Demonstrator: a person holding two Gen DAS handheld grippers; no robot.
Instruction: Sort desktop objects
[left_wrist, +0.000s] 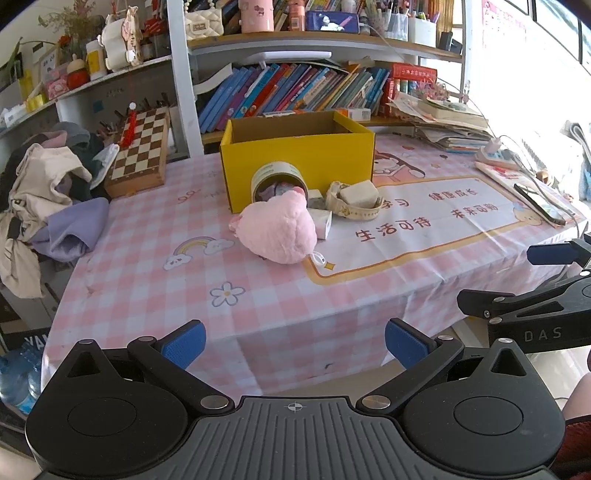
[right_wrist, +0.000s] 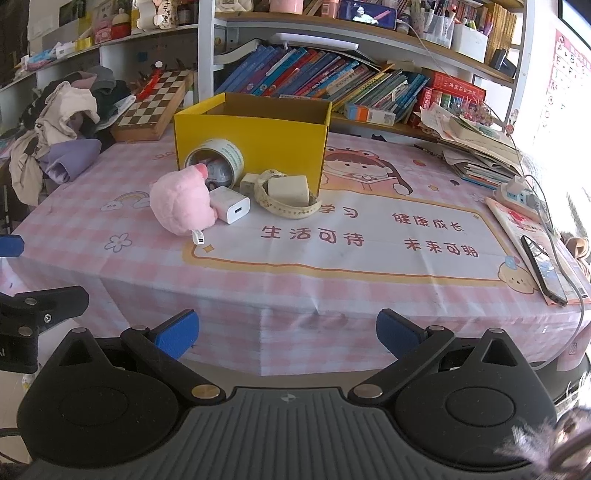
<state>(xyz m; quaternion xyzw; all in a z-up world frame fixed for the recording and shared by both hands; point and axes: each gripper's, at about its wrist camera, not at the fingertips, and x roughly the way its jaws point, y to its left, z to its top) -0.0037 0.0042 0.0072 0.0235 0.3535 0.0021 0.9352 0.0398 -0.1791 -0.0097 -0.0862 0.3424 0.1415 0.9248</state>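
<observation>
An open yellow box (left_wrist: 295, 158) (right_wrist: 255, 144) stands mid-table. In front of it lie a tipped round tin (left_wrist: 279, 181) (right_wrist: 216, 158), a pink plush toy (left_wrist: 277, 230) (right_wrist: 181, 205), a white charger (right_wrist: 231, 208) (left_wrist: 321, 223), a cream watch (left_wrist: 354, 210) (right_wrist: 284, 205) and a beige block (left_wrist: 358, 194) (right_wrist: 288, 188) on the watch. My left gripper (left_wrist: 293, 341) and my right gripper (right_wrist: 286, 334) are both open and empty, held off the table's near edge. The right gripper also shows at the right of the left wrist view (left_wrist: 546, 277).
A pile of clothes (left_wrist: 48, 199) and a chessboard (left_wrist: 140, 151) sit at the left. A phone (right_wrist: 543, 269), a cable, a power strip (right_wrist: 517, 192) and stacked papers lie at the right. Bookshelves (right_wrist: 332, 77) stand behind. A pink checked cloth (right_wrist: 332, 295) covers the table.
</observation>
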